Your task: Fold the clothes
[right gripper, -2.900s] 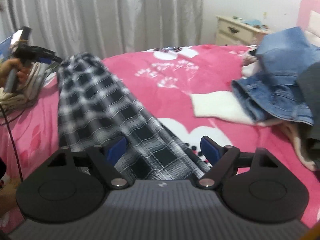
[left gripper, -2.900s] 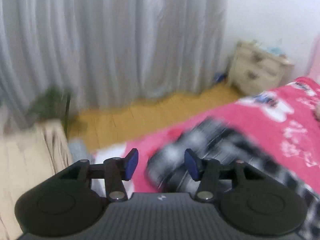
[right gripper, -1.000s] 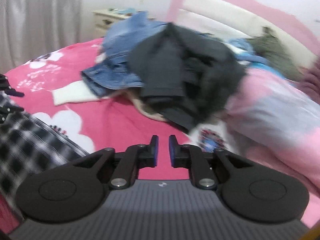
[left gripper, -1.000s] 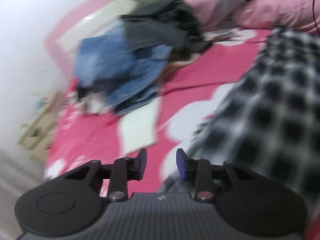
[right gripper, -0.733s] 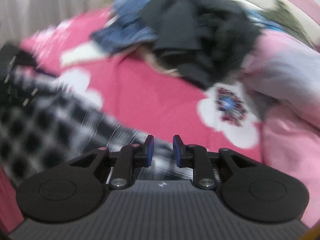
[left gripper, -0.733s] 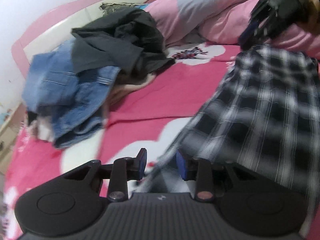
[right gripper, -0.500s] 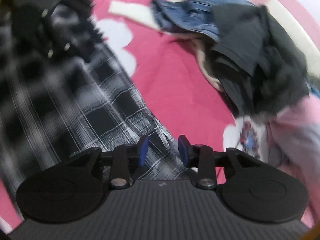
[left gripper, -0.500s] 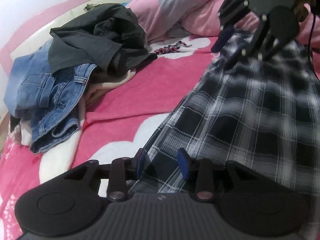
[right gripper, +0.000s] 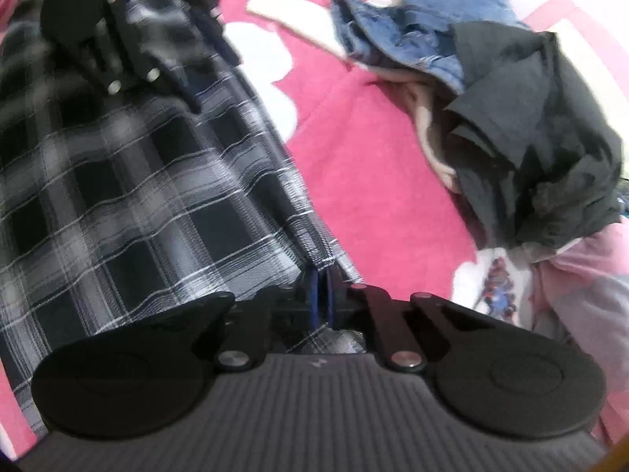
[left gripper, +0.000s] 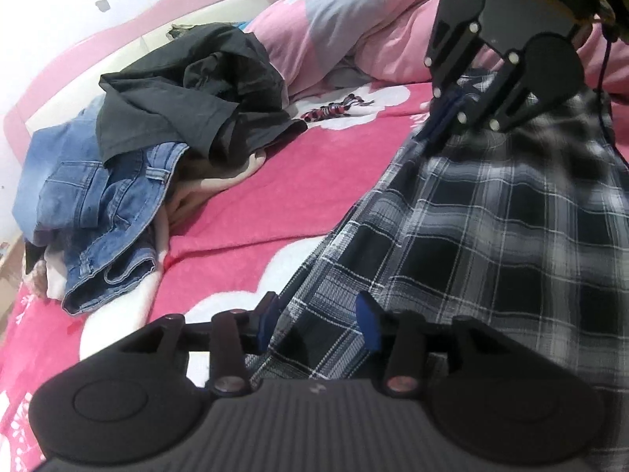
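A black-and-white plaid garment (left gripper: pixel 491 236) lies flat on the pink bedspread (left gripper: pixel 275 196). My left gripper (left gripper: pixel 318 318) is low at the garment's near left edge. Its jaws are opening, and the plaid hem lies between the blue pads without being pinched. My right gripper (right gripper: pixel 321 293) is shut on the plaid garment (right gripper: pixel 137 181) at the same long edge, further along. In the left wrist view the right gripper (left gripper: pixel 440 122) stands at the far end of the cloth with its blue pads together. The right wrist view shows the left gripper (right gripper: pixel 208 51) blurred at the top left.
A pile of clothes sits beside the plaid on the bed: blue jeans (left gripper: pixel 90 204) with a dark grey garment (left gripper: pixel 188 94) on top. Pink pillows (left gripper: pixel 354 19) and a pink headboard (left gripper: pixel 59 70) lie beyond. A cable (left gripper: pixel 605 78) hangs near the right gripper.
Both grippers came down onto the plaid garment's edge. The right jaws went from parted to shut on the hem. The left jaws spread wider around the near hem.
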A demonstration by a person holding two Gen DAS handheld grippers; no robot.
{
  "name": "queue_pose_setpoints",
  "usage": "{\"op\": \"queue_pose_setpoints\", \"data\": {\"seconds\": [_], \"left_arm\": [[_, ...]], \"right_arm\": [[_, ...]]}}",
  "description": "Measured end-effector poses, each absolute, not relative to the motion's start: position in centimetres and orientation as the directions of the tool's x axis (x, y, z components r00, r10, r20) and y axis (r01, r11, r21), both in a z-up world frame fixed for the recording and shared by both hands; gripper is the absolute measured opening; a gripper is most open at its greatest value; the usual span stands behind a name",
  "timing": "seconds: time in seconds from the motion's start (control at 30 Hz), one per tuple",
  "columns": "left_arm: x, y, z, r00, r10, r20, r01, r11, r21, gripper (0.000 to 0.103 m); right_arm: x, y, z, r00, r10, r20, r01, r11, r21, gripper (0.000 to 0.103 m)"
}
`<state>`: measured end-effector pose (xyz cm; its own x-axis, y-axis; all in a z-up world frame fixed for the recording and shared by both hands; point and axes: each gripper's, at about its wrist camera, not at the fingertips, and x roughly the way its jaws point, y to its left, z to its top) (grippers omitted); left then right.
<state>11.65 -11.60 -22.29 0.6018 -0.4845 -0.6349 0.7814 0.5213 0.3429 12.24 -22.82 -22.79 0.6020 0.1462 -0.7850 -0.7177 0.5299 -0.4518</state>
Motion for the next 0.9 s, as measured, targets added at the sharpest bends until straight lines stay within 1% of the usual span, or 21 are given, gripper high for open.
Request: {"op": "queue_pose_setpoints", "data": {"seconds": [0.1, 0.27, 0.33, 0.37, 0.4, 0.43, 0.47, 0.6, 0.67, 0.77, 0.87, 0.9], "left_arm": [[11.6, -11.7, -22.5, 0.611, -0.483, -0.627, 0.776, 0.521, 0.355, 0.045], [11.6, -11.9, -22.9, 0.635, -0.465, -0.617, 0.759, 0.521, 0.390, 0.046], [11.7, -11.9, -23.0, 0.637, -0.464, -0.616, 0.758, 0.524, 0.389, 0.046], [11.7, -11.8, -23.0, 0.637, -0.464, -0.615, 0.757, 0.526, 0.387, 0.046], [11.8, -11.7, -23.0, 0.637, -0.465, -0.615, 0.757, 0.528, 0.385, 0.046], [11.8, -11.7, -23.0, 0.636, -0.467, -0.615, 0.758, 0.529, 0.382, 0.046], [11.9, -11.6, -23.0, 0.634, -0.467, -0.616, 0.758, 0.532, 0.377, 0.047], [12.3, -11.4, -23.1, 0.627, -0.466, -0.624, 0.759, 0.544, 0.357, 0.048], [12.4, -11.4, -23.1, 0.625, -0.466, -0.626, 0.760, 0.546, 0.352, 0.049], [12.6, -11.4, -23.1, 0.625, -0.465, -0.627, 0.761, 0.545, 0.353, 0.052], [13.0, -11.4, -23.2, 0.624, -0.462, -0.630, 0.758, 0.555, 0.343, 0.055], [13.1, -11.4, -23.3, 0.622, -0.462, -0.632, 0.757, 0.562, 0.334, 0.055]], "right_arm": [[13.0, -23.1, -22.1, 0.619, 0.144, -0.772, -0.689, 0.572, -0.445, 0.003], [14.7, -23.6, -24.2, 0.611, 0.080, -0.787, -0.656, 0.607, -0.448, 0.004], [15.7, -24.9, -24.8, 0.605, 0.065, -0.793, -0.612, 0.675, -0.412, 0.006], [15.7, -25.5, -24.6, 0.608, 0.053, -0.792, -0.586, 0.703, -0.403, 0.013], [15.7, -26.2, -24.4, 0.610, 0.041, -0.791, -0.559, 0.730, -0.393, 0.017], [15.7, -26.9, -24.1, 0.612, 0.029, -0.790, -0.530, 0.756, -0.383, 0.026], [15.7, -27.6, -23.9, 0.613, 0.016, -0.790, -0.501, 0.781, -0.373, 0.028], [15.5, -31.9, -23.1, 0.610, -0.147, -0.779, -0.309, 0.861, -0.404, 0.028], [14.7, -34.3, -22.4, 0.601, -0.178, -0.779, -0.217, 0.902, -0.373, 0.028], [13.2, -36.7, -21.6, 0.597, -0.228, -0.769, -0.119, 0.923, -0.366, 0.030], [12.1, -38.0, -21.1, 0.587, -0.232, -0.775, -0.061, 0.943, -0.328, 0.030], [11.7, -38.1, -20.8, 0.599, -0.213, -0.772, -0.059, 0.950, -0.308, 0.030]]}}
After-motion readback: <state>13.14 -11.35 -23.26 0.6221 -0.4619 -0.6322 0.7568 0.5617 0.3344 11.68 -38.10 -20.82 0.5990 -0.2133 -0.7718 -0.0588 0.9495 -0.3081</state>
